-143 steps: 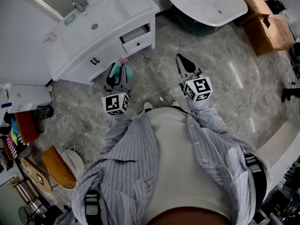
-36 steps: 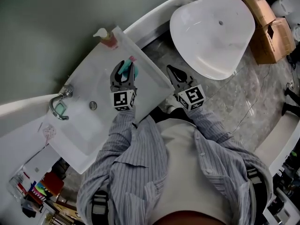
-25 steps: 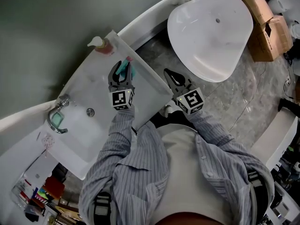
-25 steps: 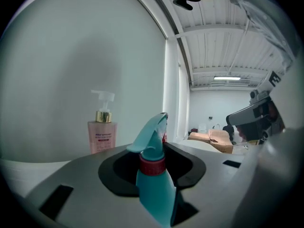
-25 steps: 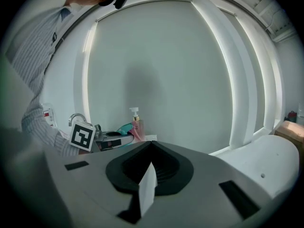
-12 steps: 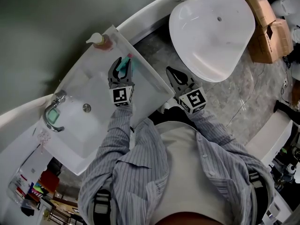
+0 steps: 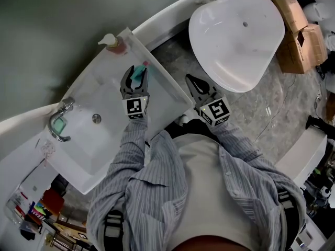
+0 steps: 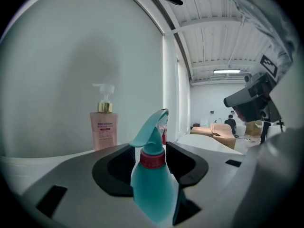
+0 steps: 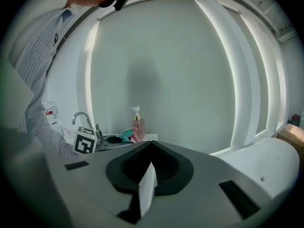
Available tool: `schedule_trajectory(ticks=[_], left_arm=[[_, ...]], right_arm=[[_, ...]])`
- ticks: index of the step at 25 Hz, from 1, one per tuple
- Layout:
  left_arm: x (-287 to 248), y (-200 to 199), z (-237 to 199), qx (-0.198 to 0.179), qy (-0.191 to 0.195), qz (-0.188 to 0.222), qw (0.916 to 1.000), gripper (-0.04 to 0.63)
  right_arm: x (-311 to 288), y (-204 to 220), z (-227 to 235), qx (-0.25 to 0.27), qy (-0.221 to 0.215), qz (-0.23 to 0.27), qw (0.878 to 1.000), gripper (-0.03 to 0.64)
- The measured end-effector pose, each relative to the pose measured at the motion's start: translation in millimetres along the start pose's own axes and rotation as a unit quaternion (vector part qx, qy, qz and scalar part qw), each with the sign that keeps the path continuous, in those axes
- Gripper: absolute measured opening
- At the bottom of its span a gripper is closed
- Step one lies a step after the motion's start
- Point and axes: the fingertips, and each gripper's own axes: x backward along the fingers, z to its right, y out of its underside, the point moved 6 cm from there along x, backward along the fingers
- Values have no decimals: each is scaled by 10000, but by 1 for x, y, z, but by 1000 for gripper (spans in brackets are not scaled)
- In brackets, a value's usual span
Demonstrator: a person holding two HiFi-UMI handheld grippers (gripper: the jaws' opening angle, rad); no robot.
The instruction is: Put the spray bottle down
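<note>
A teal spray bottle with a red collar stands upright between the jaws of my left gripper, over the right end of the white vanity counter. In the left gripper view the bottle fills the middle. My left gripper is opening, with dark gaps on both sides of the neck. The jaws hide the bottle's base. My right gripper hangs shut and empty past the counter's right edge. Its jaws meet with nothing between them.
A pink pump bottle stands at the counter's back corner, just beyond the spray bottle. The basin and tap lie to the left. A white bathtub and cardboard boxes are at the right.
Since the earliest frame the left gripper has carried the bottle from in front of the vanity drawers up over the counter. In the last second both grippers have barely moved.
</note>
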Motion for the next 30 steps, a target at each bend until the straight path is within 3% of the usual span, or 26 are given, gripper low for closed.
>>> schedule_trajectory(ticks=[10, 15, 20, 30], left_arm=[[41, 11, 9, 3, -354, -123, 9993, 187], [76, 2, 22, -13, -479, -1, 9989, 122], [111, -21, 43, -64, -572, 177, 9982, 84], [171, -84, 96, -267, -402, 616, 9969, 9]], right_arm=[[35, 6, -10, 117, -35, 77, 9999, 15], [59, 8, -20, 177, -83, 190, 9996, 15], [88, 8, -30, 192, -135, 382, 9990, 15], [134, 5, -32, -93, -26, 966, 9953, 15]])
